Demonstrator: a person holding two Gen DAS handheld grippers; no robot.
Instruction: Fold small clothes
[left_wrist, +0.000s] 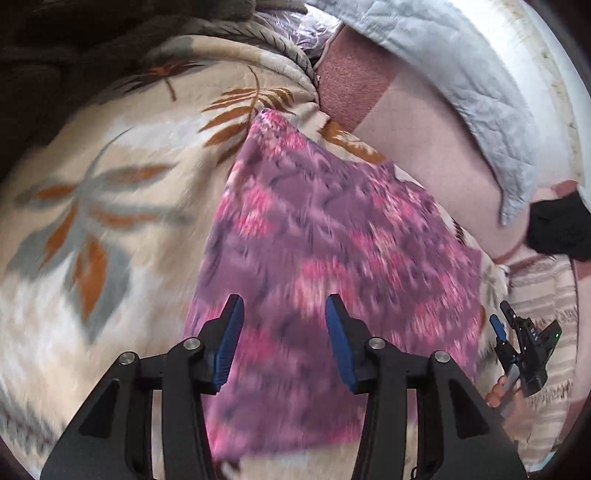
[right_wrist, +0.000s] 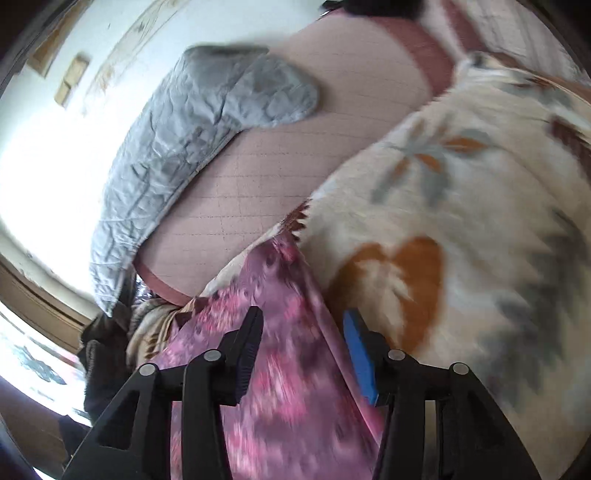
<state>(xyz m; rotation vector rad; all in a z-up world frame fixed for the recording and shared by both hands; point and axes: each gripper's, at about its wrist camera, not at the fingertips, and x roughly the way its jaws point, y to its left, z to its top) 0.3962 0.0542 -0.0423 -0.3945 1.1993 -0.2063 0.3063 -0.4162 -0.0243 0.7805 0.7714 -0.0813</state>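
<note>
Purple floral cloth (left_wrist: 325, 258) flat on leaf-print blanket (left_wrist: 110, 206); both grippers' fingers apart, no readable writing.

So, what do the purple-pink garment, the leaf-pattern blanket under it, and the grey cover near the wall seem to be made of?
Purple-pink garment: probably thin woven cloth, printed; it lies flat with a crisp edge, though blur hides the weave.
Leaf-pattern blanket: likely plush fleece; the surface looks soft, fuzzy and matte.
Grey cover: seemingly quilted, lightly padded fabric with a slight sheen; stitched lines and crinkles show.
</note>
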